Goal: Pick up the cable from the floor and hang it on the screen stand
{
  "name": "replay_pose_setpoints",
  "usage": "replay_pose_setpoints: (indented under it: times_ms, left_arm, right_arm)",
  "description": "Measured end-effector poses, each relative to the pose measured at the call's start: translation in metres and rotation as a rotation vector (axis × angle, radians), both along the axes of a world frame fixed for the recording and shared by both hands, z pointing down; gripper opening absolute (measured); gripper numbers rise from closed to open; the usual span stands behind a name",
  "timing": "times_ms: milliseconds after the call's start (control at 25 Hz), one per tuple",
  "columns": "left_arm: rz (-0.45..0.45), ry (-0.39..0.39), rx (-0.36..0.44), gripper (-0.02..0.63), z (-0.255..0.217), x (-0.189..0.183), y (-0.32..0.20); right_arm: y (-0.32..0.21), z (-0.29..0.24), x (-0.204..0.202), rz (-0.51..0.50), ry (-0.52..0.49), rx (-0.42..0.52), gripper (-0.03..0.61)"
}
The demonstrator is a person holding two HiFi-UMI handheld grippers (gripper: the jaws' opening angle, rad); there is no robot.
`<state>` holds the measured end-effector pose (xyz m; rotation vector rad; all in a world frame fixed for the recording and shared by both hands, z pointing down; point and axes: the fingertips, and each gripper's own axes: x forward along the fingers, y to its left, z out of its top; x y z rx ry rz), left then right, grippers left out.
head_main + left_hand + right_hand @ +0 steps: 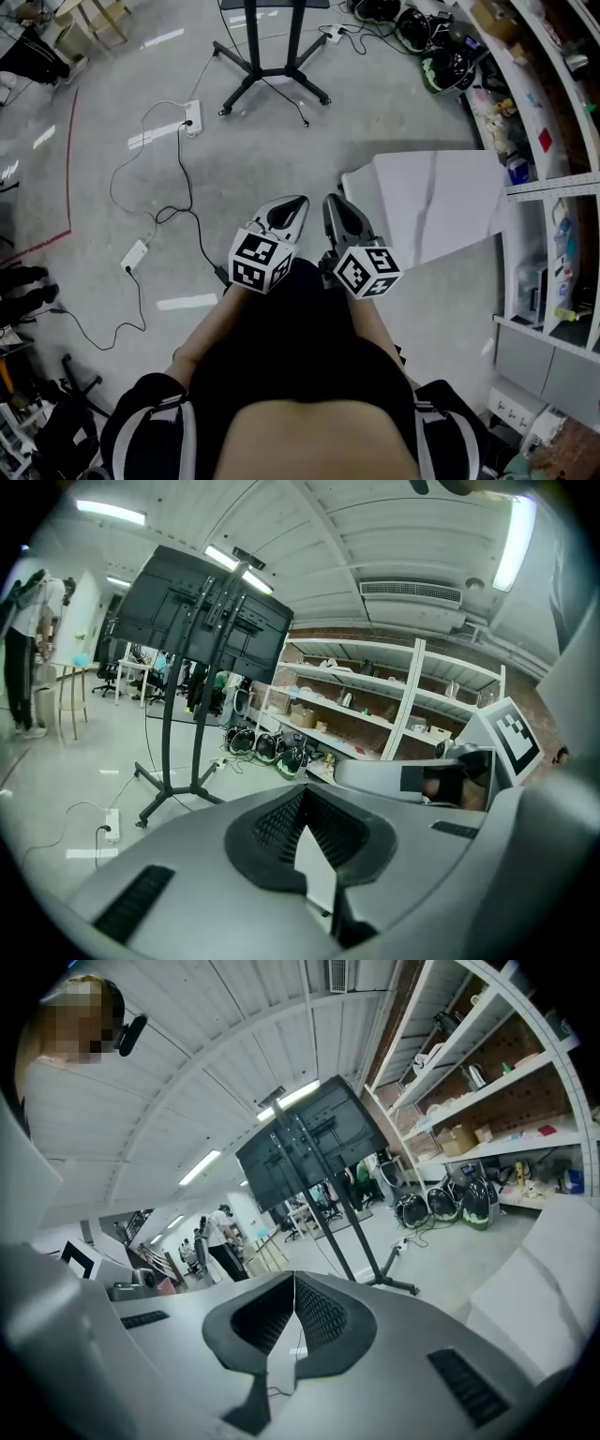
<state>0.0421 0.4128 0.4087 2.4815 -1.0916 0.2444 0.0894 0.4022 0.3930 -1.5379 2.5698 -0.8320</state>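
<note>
My left tongs (294, 206) and right tongs (334, 206) are both closed together and hold nothing. The black cable (199, 230) lies on the floor (262, 150) just left of them, and the screen stand (273, 58) is well beyond. I would open one pair first, then go down onto a free stretch of cable, away from the plugs.

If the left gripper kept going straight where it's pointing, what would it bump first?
Probably the grey floor, just beside the screen stand; the left gripper has nothing nearer ahead. Depth is unclear.
</note>
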Motion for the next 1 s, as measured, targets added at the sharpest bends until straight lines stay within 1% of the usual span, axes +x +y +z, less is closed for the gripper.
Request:
replay_pose_setpoints:
  times_ms: [80,200,360,520,600,800,1000]
  left_arm:
    - [-0.007,-0.016,0.002,0.005,0.003,-0.002,-0.002]
    - [-0.001,-0.055,0.031,0.005,0.002,-0.003,-0.01]
    - [-0.015,-0.043,0.024,0.005,0.002,-0.004,-0.027]
    - [-0.02,-0.096,0.054,0.005,0.003,-0.006,-0.035]
    - [-0.014,-0.11,0.056,0.005,0.005,-0.007,-0.038]
    - [-0.019,-0.073,0.031,0.005,0.01,-0.009,-0.059]
    - [-0.035,-0.077,0.033,0.005,0.013,-0.016,-0.1]
  right_arm:
    - [-0.003,0.003,0.0,-0.002,0.001,-0.01,0.023]
    - [-0.01,0.0,0.006,0.012,-0.006,-0.013,0.023]
    - [-0.021,0.0,0.018,0.028,-0.004,-0.011,0.023]
    - [-0.03,0.002,0.025,0.043,-0.012,-0.014,0.023]
    - [-0.036,0.002,0.023,0.044,-0.008,-0.012,0.023]
    - [-0.056,0.01,0.016,0.037,-0.003,-0.024,0.023]
    - [-0.096,0.014,0.009,0.03,0.001,-0.031,0.023]
